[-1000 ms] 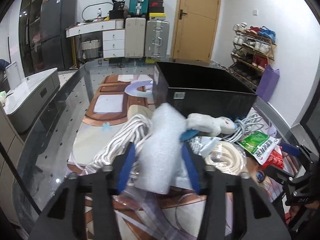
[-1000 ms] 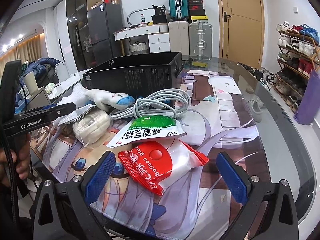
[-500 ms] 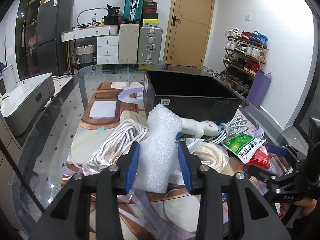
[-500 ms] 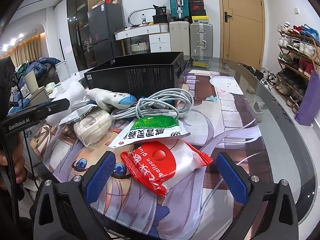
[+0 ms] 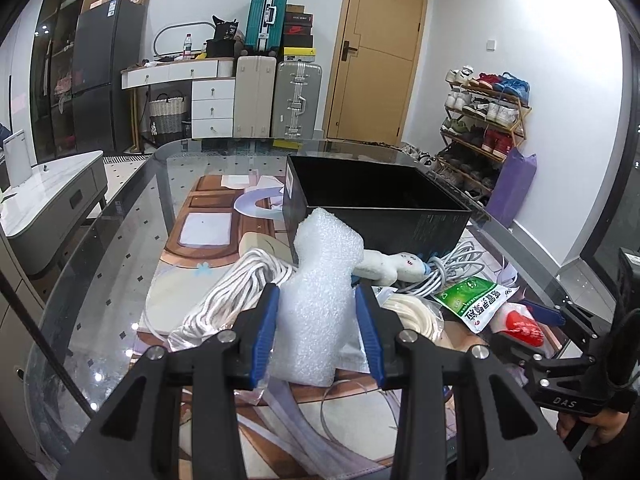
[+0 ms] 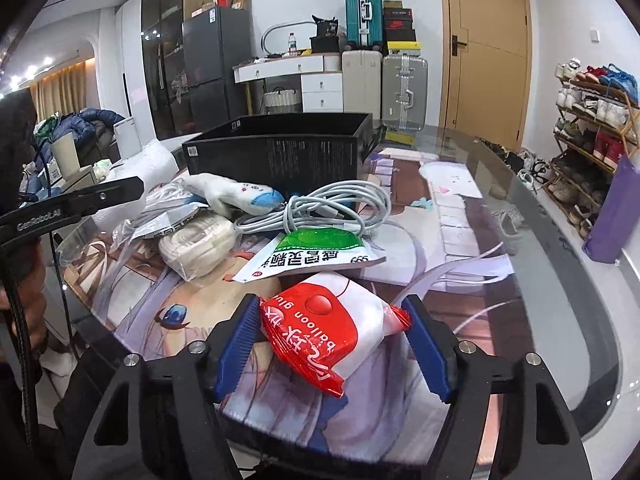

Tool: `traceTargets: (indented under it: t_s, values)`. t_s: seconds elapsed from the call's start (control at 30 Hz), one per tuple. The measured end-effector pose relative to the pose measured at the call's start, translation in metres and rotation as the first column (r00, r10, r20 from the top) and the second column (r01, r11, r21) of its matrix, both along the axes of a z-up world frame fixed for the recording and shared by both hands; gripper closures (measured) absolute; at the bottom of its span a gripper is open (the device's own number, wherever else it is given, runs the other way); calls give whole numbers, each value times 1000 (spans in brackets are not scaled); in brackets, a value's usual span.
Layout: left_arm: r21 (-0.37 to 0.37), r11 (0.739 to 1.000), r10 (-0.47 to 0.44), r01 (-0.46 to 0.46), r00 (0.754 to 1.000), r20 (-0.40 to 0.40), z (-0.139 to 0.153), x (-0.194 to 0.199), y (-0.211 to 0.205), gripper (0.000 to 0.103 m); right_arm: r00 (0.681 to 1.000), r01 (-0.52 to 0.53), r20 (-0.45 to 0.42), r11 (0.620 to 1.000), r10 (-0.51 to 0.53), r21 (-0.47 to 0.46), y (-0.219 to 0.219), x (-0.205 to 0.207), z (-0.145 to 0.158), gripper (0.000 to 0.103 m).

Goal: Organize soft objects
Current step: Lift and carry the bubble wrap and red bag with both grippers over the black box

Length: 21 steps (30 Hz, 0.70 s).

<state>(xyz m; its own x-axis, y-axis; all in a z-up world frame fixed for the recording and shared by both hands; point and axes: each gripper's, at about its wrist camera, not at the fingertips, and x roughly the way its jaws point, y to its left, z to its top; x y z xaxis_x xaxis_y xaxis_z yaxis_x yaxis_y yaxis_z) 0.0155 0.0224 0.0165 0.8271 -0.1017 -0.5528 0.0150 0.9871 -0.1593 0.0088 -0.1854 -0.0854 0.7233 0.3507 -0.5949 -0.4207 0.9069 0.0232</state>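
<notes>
- The left gripper [image 5: 318, 332] squeezes a bumpy white foam block [image 5: 320, 300] between its two blue ribbed pads; the jaws are closed tight on both sides of it. The block is tall and soft-looking, with a step shape at the top.
- The right gripper [image 6: 332, 350] has its jaws partly open around a shiny red and white packet [image 6: 332, 332]. I cannot tell if the pads touch the packet.
- At 12 o'clock from that packet lies a flat green and white packet [image 6: 312, 254], smooth and crinkly.
- At 10 o'clock sits a round coil of thick white rope [image 6: 198, 242].
- Just past the green packet is a loose loop of thin grey cable [image 6: 324, 212].
- Beside the cable, at 11 o'clock, lies a fuzzy white plush toy [image 6: 236, 196] with a blue end.
- Farthest back stands a black open box [image 6: 280, 150] with straight walls, on the glass table [image 6: 540, 264].
</notes>
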Motion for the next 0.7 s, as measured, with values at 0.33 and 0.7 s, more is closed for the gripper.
traceTargets:
  t_s: [0.33, 0.7]
  values:
    - [-7, 1000, -8, 9, 999, 36, 13, -4, -3, 65, 994, -17, 111, 998, 10, 59, -6, -21, 36, 30]
    - [-19, 1000, -12, 14, 997, 75, 34, 5, 0, 65, 986, -74, 158, 993, 60, 89, 18, -3, 66, 30]
